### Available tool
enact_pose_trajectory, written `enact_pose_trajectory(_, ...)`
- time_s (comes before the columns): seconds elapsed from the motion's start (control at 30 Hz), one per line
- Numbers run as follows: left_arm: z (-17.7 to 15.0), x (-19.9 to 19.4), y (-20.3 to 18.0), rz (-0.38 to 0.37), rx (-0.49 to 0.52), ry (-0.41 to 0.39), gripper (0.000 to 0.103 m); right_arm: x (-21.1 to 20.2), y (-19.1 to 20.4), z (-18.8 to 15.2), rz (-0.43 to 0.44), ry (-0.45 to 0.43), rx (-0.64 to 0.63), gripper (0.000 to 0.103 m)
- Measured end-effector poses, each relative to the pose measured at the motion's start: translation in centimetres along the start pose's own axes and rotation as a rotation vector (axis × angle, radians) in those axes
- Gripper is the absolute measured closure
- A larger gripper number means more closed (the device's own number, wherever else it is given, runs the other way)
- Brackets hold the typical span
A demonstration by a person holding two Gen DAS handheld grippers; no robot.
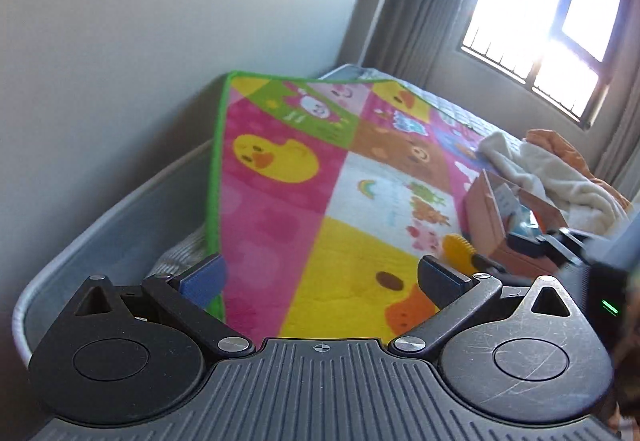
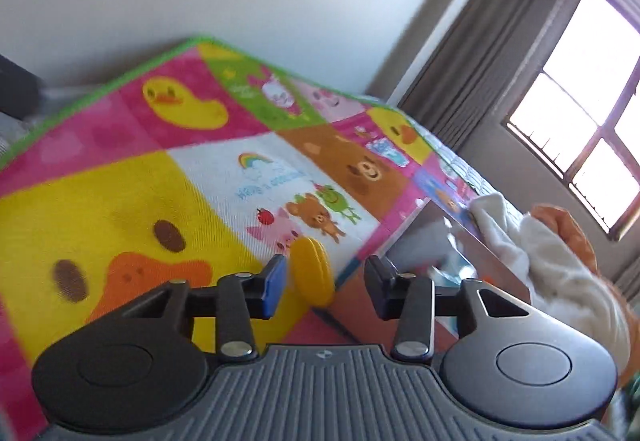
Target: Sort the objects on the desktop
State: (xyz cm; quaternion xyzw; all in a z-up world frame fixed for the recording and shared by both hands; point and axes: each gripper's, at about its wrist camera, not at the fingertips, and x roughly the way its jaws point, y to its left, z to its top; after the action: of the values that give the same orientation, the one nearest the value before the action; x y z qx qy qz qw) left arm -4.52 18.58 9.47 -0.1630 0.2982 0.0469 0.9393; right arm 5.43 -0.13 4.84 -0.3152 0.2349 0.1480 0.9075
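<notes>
Right gripper [image 2: 324, 287] first: jaws at a middling gap, with the yellow disc [image 2: 312, 273] standing on edge between them. The left pad sits just beside the disc and the right pad stands clear of it, so this reads as not yet gripped. The left gripper [image 1: 320, 281] is spread wide, nothing between its jaws, hanging over the yellow duck panel of the cartoon play mat [image 1: 280, 177].

Outward from there: in the left view the disc shows ridged, comb-like teeth along its edge, and it sits on the mat just beside the pink box [image 1: 496, 225], which is open with some things inside that are too blurred to name. Past the box lies a white cloth [image 2: 532, 253] over an orange one [image 2: 568, 225].

To do this well, I'd say square the pads to the disc's 2 flat faces and close gently, since a thin disc on edge may tip or roll away.

Count: 1 yellow disc, 1 box, 1 mat, 2 cloths.
</notes>
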Motion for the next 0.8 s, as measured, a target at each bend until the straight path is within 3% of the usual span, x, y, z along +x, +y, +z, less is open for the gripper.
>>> enact_pose_trajectory(0.1, -0.4, 0.3, 1.4, -0.028, -0.028, 0.012, 0.0, 5.0, 1.2, 1.4, -0.028, 0.11, -0.055, 0.062)
enact_pose_trajectory(0.17, -0.8, 0.5, 2.0, -0.052, -0.037, 0.016, 0.0, 7.4, 1.3, 1.1, -0.043, 0.173, -0.079, 0.078)
enact_pose_trajectory(0.2, -0.9, 0.6, 2.3, -0.063, -0.041, 0.021, 0.0, 7.8, 1.4, 0.7, -0.041, 0.179, -0.089, 0.078)
enact_pose_trajectory(0.3, -1.2, 1.3, 3.1, -0.095, -0.078, 0.036, 0.0, 5.2, 1.3, 0.3, -0.012, 0.106, -0.09, 0.078)
enact_pose_trajectory(0.4, -1.4, 1.8, 2.8, -0.141, -0.1, 0.044, 0.0, 0.2, 0.0, -0.6, 0.05, 0.043, 0.004, 0.078)
enact_pose_trajectory(0.5, -2.3, 2.4, 0.2, -0.209, -0.043, 0.07, 0.0, -3.5, -2.3, -3.6, 0.048, 0.04, 0.101, 0.078)
enact_pose_trajectory(0.6, -4.0, 3.1, -4.2, -0.266, 0.079, 0.111, 0.0, -4.3, -5.2, -6.8, 0.02, 0.046, 0.149, 0.077)
enact_pose_trajectory(0.7, -6.3, 3.7, -8.4, -0.313, 0.209, 0.15, 0.0, -5.0, -9.0, -8.9, -0.057, 0.058, 0.285, 0.067)
enact_pose_trajectory(0.77, -7.6, 4.5, -10.4, -0.337, 0.258, 0.168, 0.0, -6.9, -10.8, -10.8, -0.07, 0.038, 0.407, 0.044)
enact_pose_trajectory(0.8, -8.1, 4.9, -11.2, -0.335, 0.282, 0.164, 0.0, -7.8, -11.3, -12.0, -0.069, 0.031, 0.462, 0.039)
